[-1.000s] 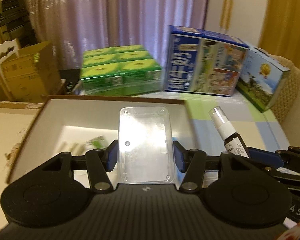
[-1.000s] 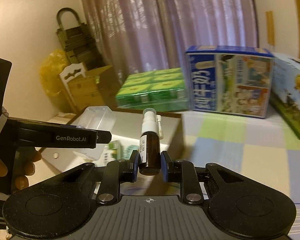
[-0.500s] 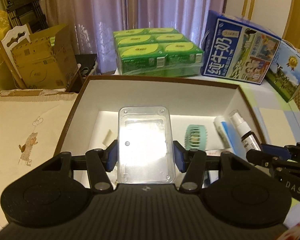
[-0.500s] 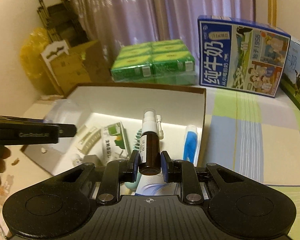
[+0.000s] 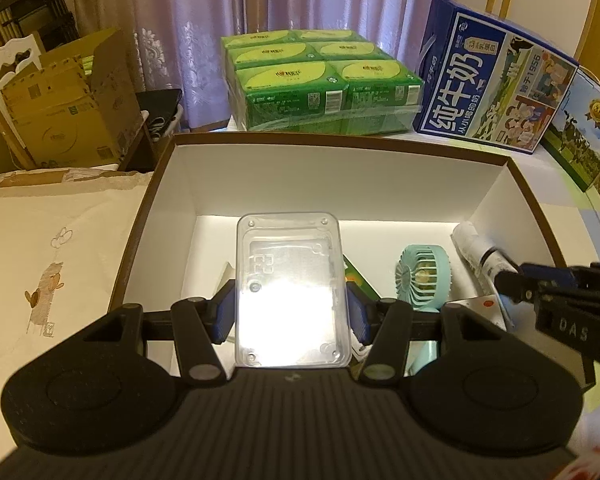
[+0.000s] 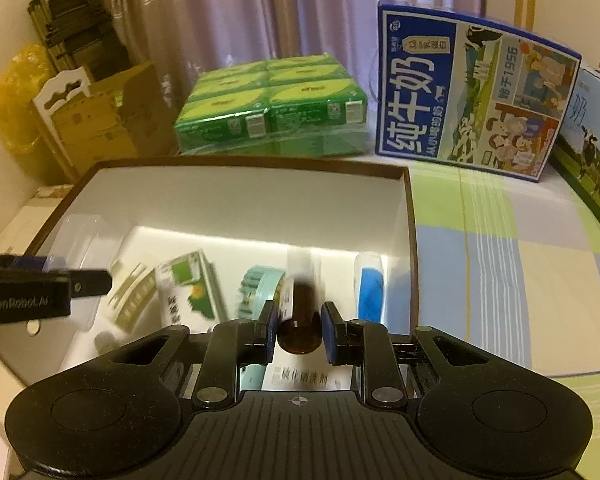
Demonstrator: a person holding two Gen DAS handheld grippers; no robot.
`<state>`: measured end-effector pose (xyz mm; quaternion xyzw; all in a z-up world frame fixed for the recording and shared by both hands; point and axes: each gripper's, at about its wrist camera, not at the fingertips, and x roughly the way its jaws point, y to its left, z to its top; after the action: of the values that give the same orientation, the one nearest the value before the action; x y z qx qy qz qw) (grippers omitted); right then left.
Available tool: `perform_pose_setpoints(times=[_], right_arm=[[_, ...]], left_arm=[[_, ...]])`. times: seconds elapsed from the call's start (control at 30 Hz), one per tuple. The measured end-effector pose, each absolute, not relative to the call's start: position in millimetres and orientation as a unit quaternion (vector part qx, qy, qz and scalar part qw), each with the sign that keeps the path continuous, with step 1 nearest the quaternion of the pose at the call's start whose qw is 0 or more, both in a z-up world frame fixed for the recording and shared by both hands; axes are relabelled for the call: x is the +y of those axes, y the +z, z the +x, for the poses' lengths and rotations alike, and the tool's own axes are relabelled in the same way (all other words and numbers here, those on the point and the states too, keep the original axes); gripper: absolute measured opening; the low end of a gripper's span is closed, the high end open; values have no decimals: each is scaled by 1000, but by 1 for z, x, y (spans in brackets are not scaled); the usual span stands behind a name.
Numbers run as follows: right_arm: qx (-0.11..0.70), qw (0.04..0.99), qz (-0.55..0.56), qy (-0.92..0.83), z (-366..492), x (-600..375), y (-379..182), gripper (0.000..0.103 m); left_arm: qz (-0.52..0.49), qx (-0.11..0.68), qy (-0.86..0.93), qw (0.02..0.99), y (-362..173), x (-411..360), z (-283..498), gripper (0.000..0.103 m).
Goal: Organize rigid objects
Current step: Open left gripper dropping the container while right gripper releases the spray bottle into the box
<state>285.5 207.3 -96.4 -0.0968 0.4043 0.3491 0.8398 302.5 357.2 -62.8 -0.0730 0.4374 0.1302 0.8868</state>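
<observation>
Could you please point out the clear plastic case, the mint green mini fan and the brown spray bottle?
clear plastic case (image 5: pixel 290 280): left wrist view, middle of its lid.
mint green mini fan (image 5: pixel 423 276): left wrist view, front grille.
brown spray bottle (image 6: pixel 300 320): right wrist view, brown glass body.

I'm seeing the clear plastic case (image 5: pixel 291 288) hanging flat over the white box (image 5: pixel 340 168), the blurred brown spray bottle (image 6: pixel 300 320) pointing into the box's right half.

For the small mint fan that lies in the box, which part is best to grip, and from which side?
Grip the mint fan across its round rim, coming from above. It seems to lie tilted among other items inside the box, so the walls block a side approach, and the grille face offers nothing to pinch. Only the rim's outer edges suit two fingers.
</observation>
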Motion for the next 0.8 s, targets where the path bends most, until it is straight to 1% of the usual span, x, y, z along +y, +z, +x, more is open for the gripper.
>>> perform_pose_setpoints(times=[0.33,0.53,0.57,0.63,0.67,0.7,0.77,0.8], right_arm=[[432,828,-76,350,294,213,-106,21],[432,829,-75,346,292,212,-104,21],[432,829,-73,347,291,211,-104,22],[434,828,-69,347,288,209,-102,28],[434,828,-66,347,287,206,-100,38],[432,830,-62,348,284,204,-98,51],[421,835,-58,350,277,198,-92,62],[414,837,-58,353,273,195,-89,64]], left_arm=[[-73,454,119,880,-77,367,318,51],[-75,454,116,880,-79,371,324,51],[-74,451,114,882,-78,371,324,53],[-74,443,112,886,-76,371,323,59],[-74,440,111,888,-74,371,324,65],[-73,436,109,891,-72,370,323,66],[-72,429,103,895,-68,369,320,66],[-71,425,101,897,-65,368,317,68]])
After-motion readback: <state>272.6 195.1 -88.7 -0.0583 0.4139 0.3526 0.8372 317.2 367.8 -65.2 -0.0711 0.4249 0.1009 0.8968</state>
